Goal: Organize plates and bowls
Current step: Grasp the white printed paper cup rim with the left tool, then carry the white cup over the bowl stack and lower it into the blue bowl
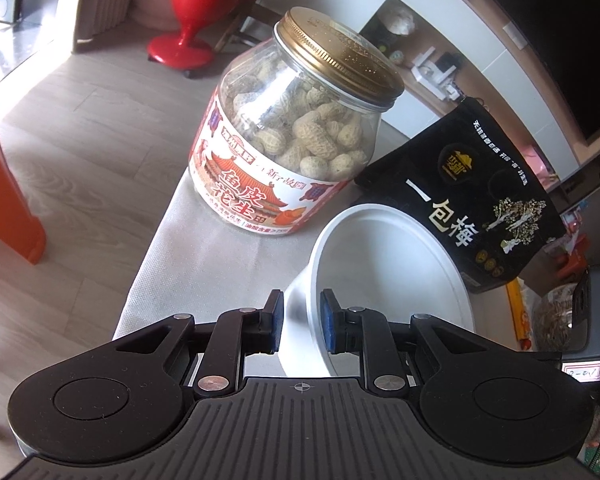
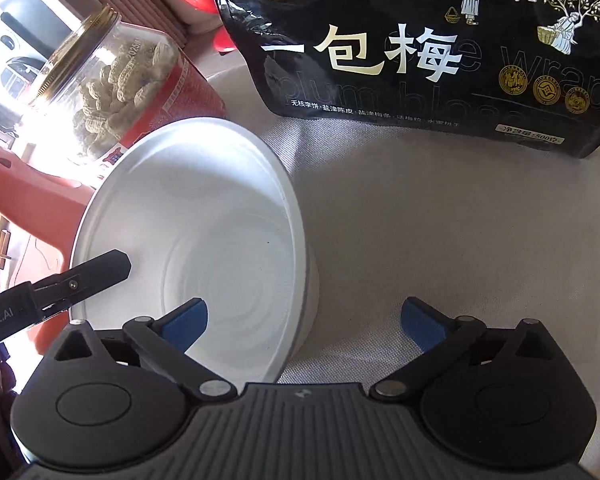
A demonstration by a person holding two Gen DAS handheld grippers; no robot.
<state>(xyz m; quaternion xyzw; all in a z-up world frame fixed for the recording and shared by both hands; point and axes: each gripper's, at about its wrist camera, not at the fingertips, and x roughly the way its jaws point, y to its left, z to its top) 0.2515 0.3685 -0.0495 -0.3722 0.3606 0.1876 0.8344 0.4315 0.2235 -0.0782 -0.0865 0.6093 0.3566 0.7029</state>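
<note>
A white bowl (image 1: 384,276) sits tilted on the pale tablecloth. My left gripper (image 1: 302,324) straddles the bowl's near wall, one blue pad outside and one inside, narrowly spread with the wall between the pads. In the right wrist view the same bowl (image 2: 204,216) is left of centre, and a left gripper finger (image 2: 100,270) reaches over its left rim. My right gripper (image 2: 304,326) is open wide and holds nothing; its left pad hangs over the bowl's inside, its right pad over the cloth.
A glass jar of peanuts with a gold lid (image 1: 296,136) stands behind the bowl, also in the right wrist view (image 2: 116,80). A black snack bag (image 1: 472,200) (image 2: 432,48) stands beside it. An orange stool (image 1: 4,200) stands left of the table's edge.
</note>
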